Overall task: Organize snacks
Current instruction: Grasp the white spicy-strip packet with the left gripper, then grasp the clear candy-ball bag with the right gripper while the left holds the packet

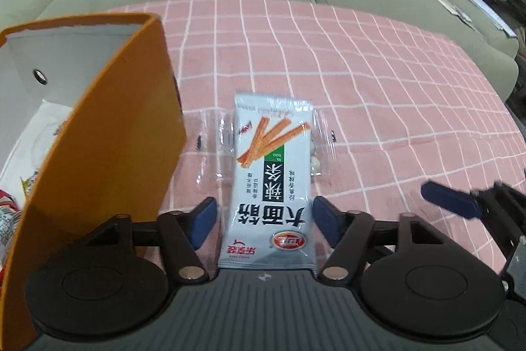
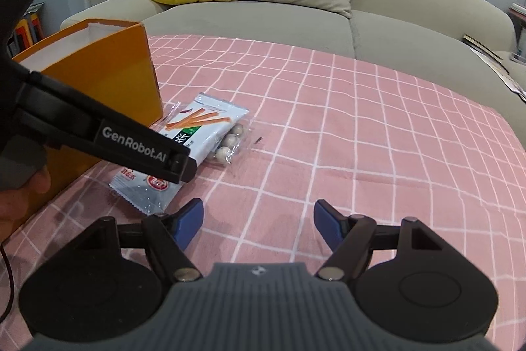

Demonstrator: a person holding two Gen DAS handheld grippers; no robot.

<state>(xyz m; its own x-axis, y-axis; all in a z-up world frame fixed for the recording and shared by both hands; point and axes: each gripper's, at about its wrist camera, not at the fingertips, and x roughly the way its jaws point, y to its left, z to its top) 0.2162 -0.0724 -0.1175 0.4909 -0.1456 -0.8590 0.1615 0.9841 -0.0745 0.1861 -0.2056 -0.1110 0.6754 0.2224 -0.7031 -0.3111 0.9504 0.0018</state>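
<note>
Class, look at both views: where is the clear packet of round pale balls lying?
The clear packet of round pale balls lies on the pink checked cloth, partly under the white spicy-strip snack packet, right of the orange box.

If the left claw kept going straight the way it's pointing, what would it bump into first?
Most likely the white spicy-strip snack packet, which already lies between the left gripper's open fingers. A clear bag of round sweets lies under it, on the pink checked cloth.
</note>
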